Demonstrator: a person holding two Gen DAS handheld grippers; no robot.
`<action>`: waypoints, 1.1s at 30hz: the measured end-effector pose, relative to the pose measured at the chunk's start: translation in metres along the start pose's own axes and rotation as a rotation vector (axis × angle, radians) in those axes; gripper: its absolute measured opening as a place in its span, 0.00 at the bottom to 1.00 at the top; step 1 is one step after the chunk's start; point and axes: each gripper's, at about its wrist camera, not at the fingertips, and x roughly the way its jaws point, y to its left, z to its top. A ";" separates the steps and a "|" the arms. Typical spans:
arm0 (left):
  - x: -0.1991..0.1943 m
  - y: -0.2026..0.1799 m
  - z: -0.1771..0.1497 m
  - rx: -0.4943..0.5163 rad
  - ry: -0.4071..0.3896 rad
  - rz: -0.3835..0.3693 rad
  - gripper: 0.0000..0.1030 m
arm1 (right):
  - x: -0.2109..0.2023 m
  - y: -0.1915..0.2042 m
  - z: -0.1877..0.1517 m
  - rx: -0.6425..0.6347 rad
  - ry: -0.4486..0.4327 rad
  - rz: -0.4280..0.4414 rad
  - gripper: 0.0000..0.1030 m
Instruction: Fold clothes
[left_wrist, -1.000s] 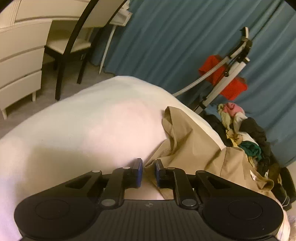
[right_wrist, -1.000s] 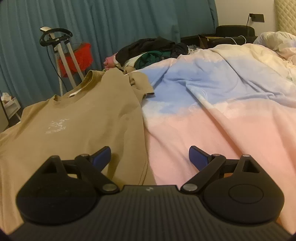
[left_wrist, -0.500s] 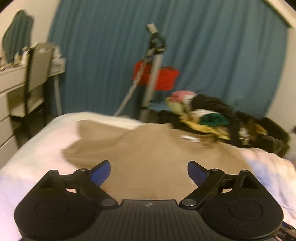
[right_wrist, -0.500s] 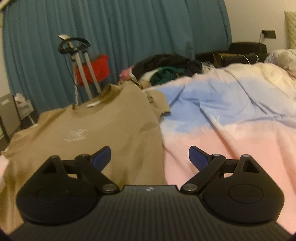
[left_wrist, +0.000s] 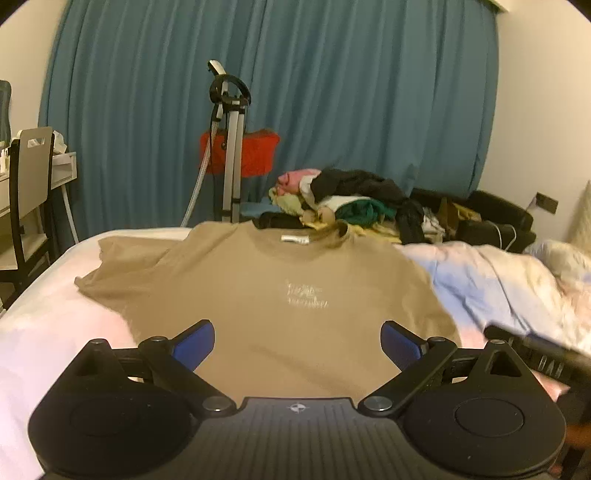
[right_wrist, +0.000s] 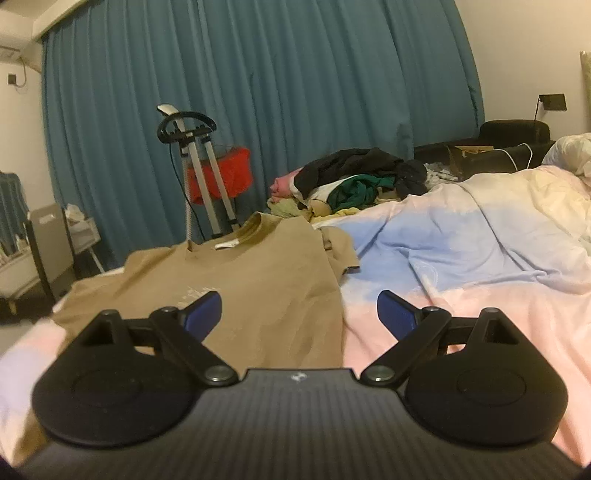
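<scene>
One tan T-shirt (left_wrist: 280, 306), two gaping tongs (left_wrist: 297, 338)

Near hem of the tan T-shirt (left_wrist: 280, 295) hidden behind the body of the left gripper (left_wrist: 297, 338). Pale chest print (left_wrist: 306, 295) too smeared to read. Dark bar (left_wrist: 535, 354) at lower right blurred, cut by the edge, not identifiable. Chair (left_wrist: 31, 177) at far left cropped by the frame. In the right wrist view, shirt bottom likewise masked by the right gripper (right_wrist: 299, 312); left sleeve soft with blur. Single garments in the clothes pile (right_wrist: 351, 181) impossible to separate. Base of the steamer stand (right_wrist: 207, 177) concealed behind the bed (right_wrist: 480, 258).
</scene>
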 end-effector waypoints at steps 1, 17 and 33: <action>0.001 0.002 -0.001 0.001 -0.006 -0.002 0.95 | 0.000 0.001 0.000 0.002 -0.003 0.006 0.90; -0.004 -0.009 -0.010 -0.005 -0.049 0.023 0.96 | -0.011 -0.003 -0.001 0.077 0.002 -0.023 0.89; -0.015 0.005 -0.014 -0.065 -0.073 0.057 0.97 | 0.052 -0.029 0.020 0.246 0.136 -0.071 0.73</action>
